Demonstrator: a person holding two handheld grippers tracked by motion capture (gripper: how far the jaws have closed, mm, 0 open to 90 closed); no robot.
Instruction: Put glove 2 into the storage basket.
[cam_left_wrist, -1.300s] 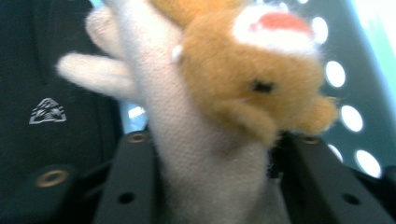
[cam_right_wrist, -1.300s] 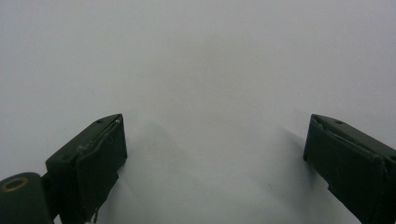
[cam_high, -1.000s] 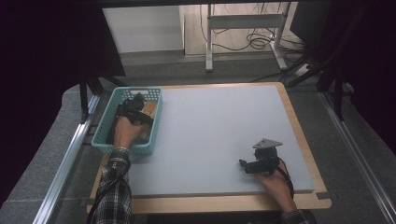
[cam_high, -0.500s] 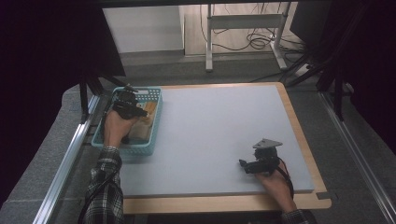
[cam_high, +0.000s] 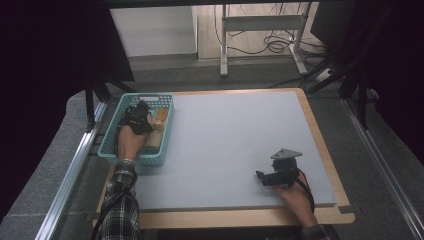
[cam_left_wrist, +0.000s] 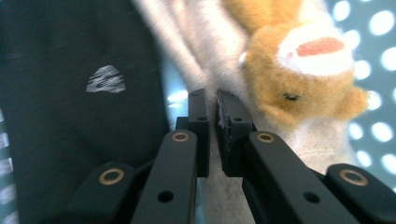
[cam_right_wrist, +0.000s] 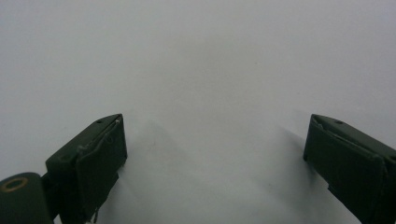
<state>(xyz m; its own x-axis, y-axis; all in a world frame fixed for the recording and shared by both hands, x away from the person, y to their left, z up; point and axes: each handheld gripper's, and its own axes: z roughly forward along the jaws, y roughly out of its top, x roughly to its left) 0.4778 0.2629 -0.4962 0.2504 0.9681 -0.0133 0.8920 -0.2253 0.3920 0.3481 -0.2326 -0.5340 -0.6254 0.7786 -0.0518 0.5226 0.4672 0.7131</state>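
high view looks down on the table (cam_high: 225, 150); gripper views sit close, perhaps sharing its mat.

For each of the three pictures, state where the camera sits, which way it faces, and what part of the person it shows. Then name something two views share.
High view: above the person's side, facing forward and down on the grey table; both forearms, left gripper in the teal basket, right gripper.
Left gripper view: on that gripper, along jaws closed on the plush toy's pale fabric.
Right gripper view: on that gripper, along open jaws toward bare table.
Shared: the high and left gripper views both show the toy.
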